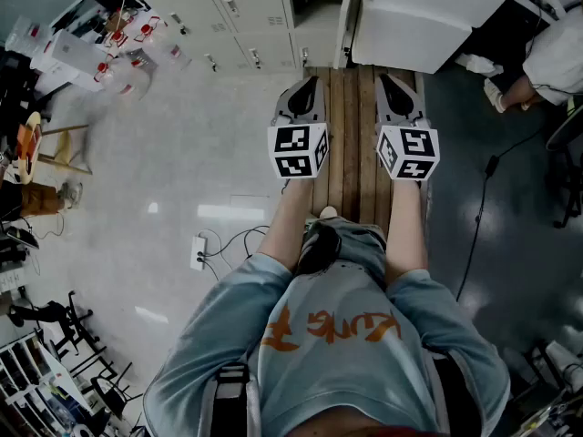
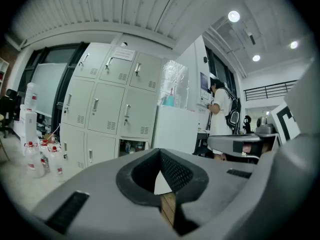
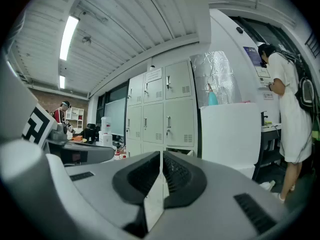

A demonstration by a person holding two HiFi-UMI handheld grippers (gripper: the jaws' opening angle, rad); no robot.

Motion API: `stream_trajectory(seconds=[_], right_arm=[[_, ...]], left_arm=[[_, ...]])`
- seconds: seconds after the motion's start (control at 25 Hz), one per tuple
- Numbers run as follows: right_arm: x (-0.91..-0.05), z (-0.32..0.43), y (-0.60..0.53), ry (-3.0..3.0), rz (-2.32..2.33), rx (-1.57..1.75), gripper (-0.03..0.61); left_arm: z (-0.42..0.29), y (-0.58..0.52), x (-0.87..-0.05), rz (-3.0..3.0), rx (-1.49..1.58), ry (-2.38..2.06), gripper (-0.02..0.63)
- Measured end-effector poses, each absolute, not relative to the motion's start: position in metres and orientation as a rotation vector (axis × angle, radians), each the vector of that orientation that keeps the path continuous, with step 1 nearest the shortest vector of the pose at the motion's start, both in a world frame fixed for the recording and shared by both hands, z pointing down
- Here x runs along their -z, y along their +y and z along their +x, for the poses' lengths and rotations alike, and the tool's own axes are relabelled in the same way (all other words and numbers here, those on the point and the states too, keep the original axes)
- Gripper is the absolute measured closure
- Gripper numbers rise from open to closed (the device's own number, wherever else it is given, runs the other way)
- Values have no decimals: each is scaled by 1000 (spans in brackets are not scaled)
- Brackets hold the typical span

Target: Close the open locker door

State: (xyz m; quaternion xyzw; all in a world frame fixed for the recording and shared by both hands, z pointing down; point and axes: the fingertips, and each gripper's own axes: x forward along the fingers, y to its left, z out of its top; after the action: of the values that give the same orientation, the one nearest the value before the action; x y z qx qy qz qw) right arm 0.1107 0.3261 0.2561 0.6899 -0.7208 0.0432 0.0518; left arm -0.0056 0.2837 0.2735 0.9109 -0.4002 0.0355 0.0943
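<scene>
The closing has not begun, as far as can be judged: the locker door (image 1: pixel 344 25) stands out from the front of the lockers (image 1: pixel 232 7) as a pale panel seen edge-on from above, at the right end of the bank and just beside a white cabinet (image 1: pixel 410 21). In the left gripper view the open compartment (image 2: pixel 131 146) shows in the bottom row, with small items dimly visible inside. Everything is left to do: get up to the door, put a gripper against its outer face and swing it until it sits flush. The person stands on wooden planks (image 1: pixel 351 153) that lead toward the lockers, with both tools held out ahead, side by side and well apart from the door. The left gripper (image 2: pixel 160 151) is clenched, its ribbed pads meeting at the tips with only floor and plank showing in the wedge below them, so it carries nothing. The right gripper (image 3: pixel 161 154) is likewise pressed closed on nothing, and neither touches any part of the lockers
</scene>
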Motion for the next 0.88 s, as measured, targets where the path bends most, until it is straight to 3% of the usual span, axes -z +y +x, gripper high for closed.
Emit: stream_trajectory(seconds=[0.88], right_arm=[[-231, 113, 306, -2253, 2198, -106, 538]], left_arm=[[-29, 259, -261, 2715, -143, -1197, 595]])
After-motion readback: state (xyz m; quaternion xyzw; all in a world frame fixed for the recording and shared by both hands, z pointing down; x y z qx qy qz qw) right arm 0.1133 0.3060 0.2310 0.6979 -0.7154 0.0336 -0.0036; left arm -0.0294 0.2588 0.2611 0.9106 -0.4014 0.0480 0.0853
